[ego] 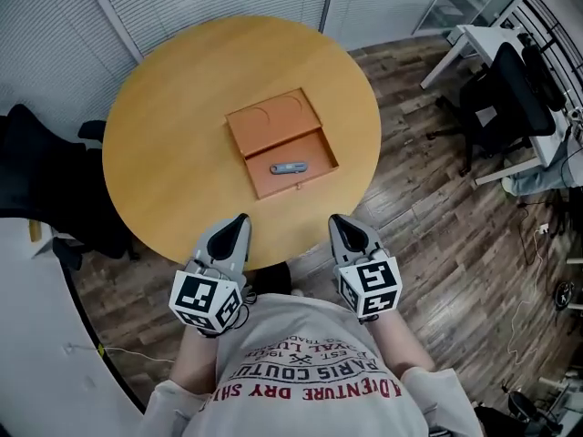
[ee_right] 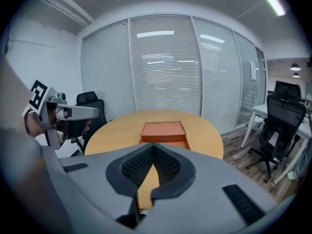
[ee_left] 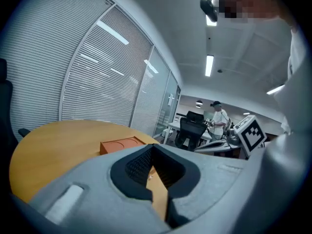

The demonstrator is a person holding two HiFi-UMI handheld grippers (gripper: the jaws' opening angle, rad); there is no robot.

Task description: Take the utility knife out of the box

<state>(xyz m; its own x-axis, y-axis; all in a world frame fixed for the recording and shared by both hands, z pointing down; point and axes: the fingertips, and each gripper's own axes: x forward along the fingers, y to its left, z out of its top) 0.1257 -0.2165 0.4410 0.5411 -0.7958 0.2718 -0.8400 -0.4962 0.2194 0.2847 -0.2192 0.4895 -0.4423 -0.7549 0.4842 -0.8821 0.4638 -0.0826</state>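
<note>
There, utility knife in box, beyond right gripper.

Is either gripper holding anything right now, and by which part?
Nothing is held: the left gripper and right gripper are shut and empty; the utility knife lies in the box.

Head view looks steeply down on the table; both gripper views face low across it, sharing the box.
</note>
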